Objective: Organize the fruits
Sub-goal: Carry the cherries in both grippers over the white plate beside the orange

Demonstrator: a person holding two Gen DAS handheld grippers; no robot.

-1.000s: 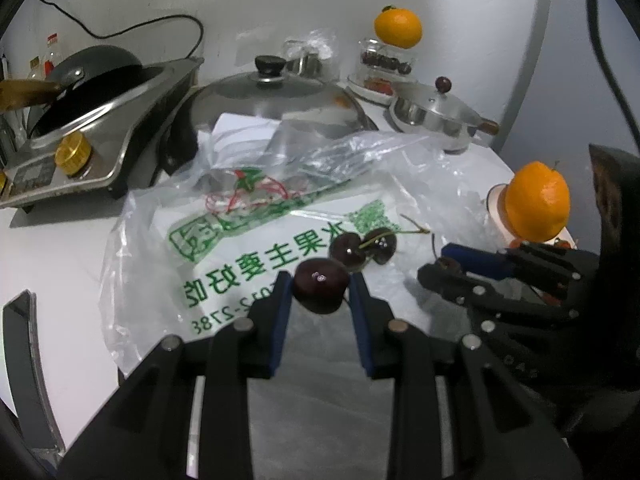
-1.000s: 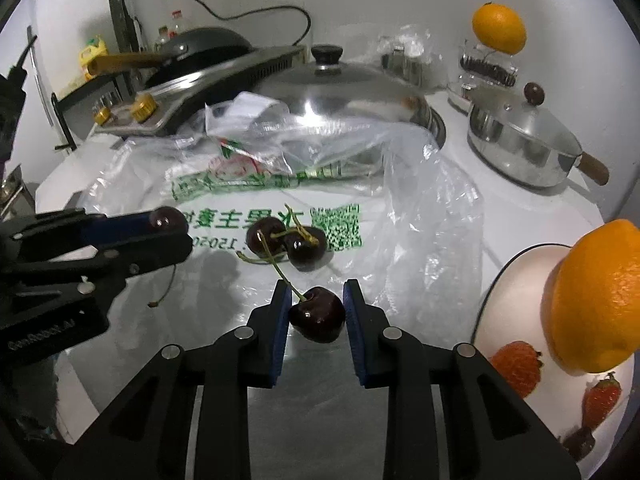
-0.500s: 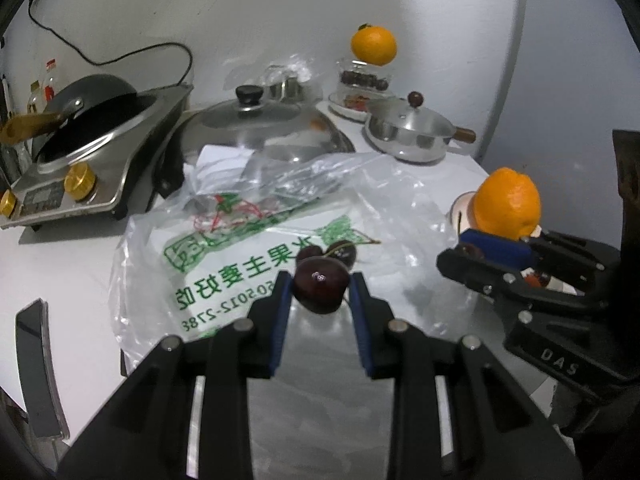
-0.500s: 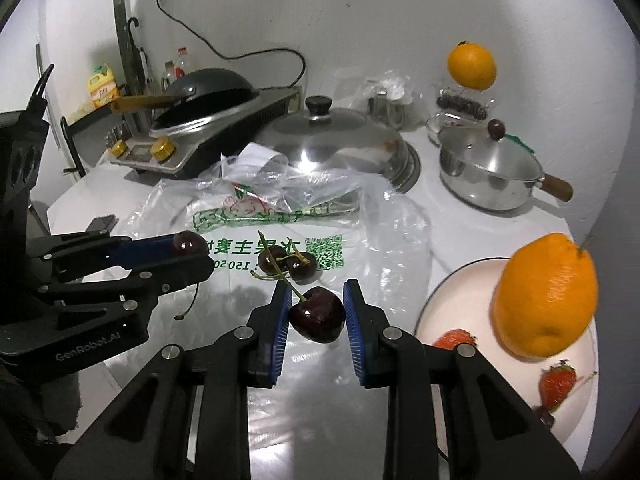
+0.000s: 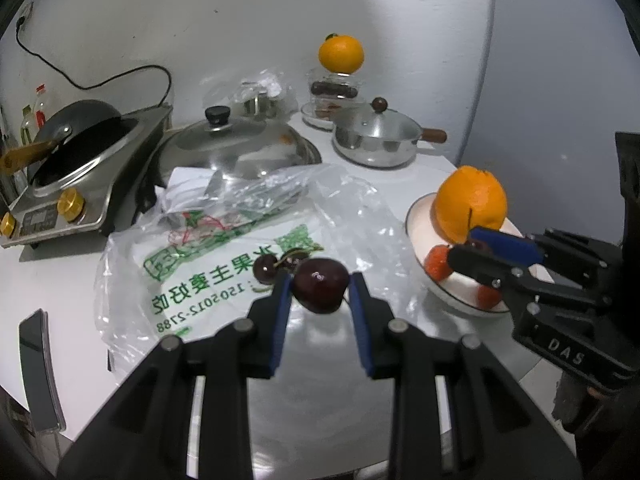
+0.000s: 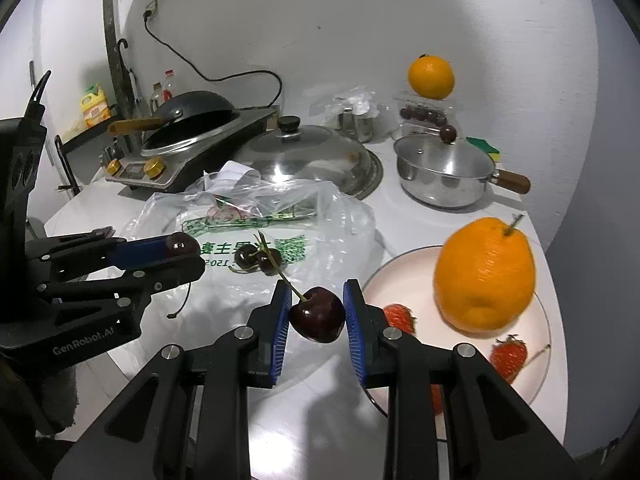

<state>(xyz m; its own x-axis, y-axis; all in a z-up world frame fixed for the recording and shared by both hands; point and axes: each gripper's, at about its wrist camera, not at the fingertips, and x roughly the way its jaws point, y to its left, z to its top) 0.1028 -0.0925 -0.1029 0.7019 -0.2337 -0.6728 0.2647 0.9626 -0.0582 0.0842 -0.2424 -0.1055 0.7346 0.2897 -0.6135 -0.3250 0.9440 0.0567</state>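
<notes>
The left gripper (image 5: pixel 320 292) is seen with its jaws pinched on 1 dark cherry (image 5: pixel 319 285); the fruit is held clear of the desk (image 5: pixel 56 276), above the printed plastic bag (image 5: pixel 224 268). The right gripper (image 6: pixel 316 312) is likewise closed on a second cherry (image 6: pixel 318 314); its stem is seen slanting up and to the left past the left blue pad. This second cherry is held above the desk, just beside the near-left rim of the plate (image 6: pixel 404 268).

On the bag, 2 further cherries (image 6: pixel 256 258) are left lying together, joined at their stems, between the 2 grippers in the right wrist view.

On the plate, 1 large orange (image 6: pixel 484 276) is set upright; 2 strawberries (image 6: pixel 508 354) are seen near it, 1 partly hidden behind the right jaw; a third red shape below cannot be told for certain.

At the rear of the desk, a steel saucepan with lid (image 6: pixel 444 170) is placed to the right of a large domed lid (image 6: pixel 308 160); a second orange (image 6: pixel 431 77) is perched on a clear box of dark fruit (image 6: pixel 424 114). A black wok (image 6: pixel 188 114) is set on a cooker (image 6: pixel 160 164) at rear left.
</notes>
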